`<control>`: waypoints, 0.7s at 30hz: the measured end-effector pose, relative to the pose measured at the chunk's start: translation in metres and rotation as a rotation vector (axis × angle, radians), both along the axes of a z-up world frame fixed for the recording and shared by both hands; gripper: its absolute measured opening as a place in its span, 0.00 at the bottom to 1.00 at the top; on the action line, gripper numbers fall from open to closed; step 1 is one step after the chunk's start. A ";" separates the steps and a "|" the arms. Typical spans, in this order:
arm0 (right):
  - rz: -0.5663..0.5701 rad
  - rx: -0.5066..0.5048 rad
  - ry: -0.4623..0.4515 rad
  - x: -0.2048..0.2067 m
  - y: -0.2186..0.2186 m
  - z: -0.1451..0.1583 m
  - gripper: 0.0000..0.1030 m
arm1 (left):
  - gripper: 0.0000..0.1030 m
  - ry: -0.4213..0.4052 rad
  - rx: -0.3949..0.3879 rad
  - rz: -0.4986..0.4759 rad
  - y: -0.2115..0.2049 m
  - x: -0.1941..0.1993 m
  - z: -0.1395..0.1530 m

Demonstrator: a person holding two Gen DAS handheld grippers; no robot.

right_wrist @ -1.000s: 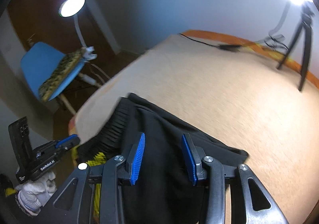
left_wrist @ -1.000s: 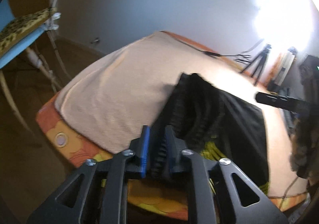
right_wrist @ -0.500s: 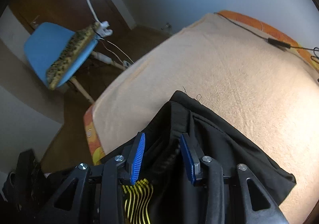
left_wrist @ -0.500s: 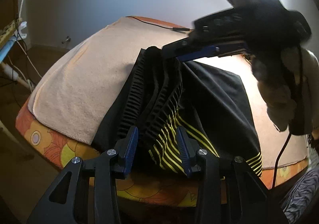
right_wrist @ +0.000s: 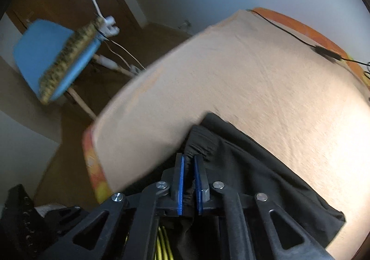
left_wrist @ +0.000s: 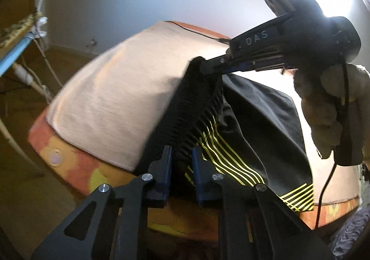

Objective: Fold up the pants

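The soft, limp black pants (left_wrist: 259, 121) are being gripped on the bed (left_wrist: 115, 102) at the ribbed waistband (left_wrist: 192, 107), pinched by both the left gripper (left_wrist: 180, 174) and the right gripper (right_wrist: 189, 181).

A bed (right_wrist: 328, 38) with a beige towel (right_wrist: 242, 79) bears black pants (right_wrist: 259, 167) and a cable (right_wrist: 300, 40).

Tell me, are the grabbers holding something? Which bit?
Both hold the black pants with yellow stripes by the ribbed elastic waistband: the left gripper at its near end, the right gripper pinching bunched waistband at the far end.
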State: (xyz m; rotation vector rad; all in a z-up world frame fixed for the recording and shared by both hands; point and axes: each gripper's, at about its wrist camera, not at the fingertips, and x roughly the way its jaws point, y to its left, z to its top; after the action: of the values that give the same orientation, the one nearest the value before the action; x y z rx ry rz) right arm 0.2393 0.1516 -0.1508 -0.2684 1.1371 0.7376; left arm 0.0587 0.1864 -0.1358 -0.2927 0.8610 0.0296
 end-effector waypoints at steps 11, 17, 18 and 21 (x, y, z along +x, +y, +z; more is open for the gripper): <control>0.035 0.141 -0.020 0.000 -0.013 0.014 0.37 | 0.20 0.018 0.046 0.074 0.003 -0.007 0.007; 0.044 0.147 -0.127 -0.013 -0.067 0.033 0.36 | 0.20 -0.096 0.065 0.022 -0.015 -0.018 0.034; 0.053 0.137 -0.133 -0.016 -0.073 0.030 0.36 | 0.20 -0.110 0.062 -0.006 -0.020 -0.018 0.036; 0.066 0.084 -0.151 -0.022 -0.087 0.017 0.36 | 0.20 -0.127 0.071 -0.086 -0.039 -0.012 0.034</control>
State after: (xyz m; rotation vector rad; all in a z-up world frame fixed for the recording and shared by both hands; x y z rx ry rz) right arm 0.2176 0.0650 -0.1339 -0.2872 0.9561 0.8083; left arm 0.0469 0.1471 -0.1018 -0.1889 0.7440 -0.0377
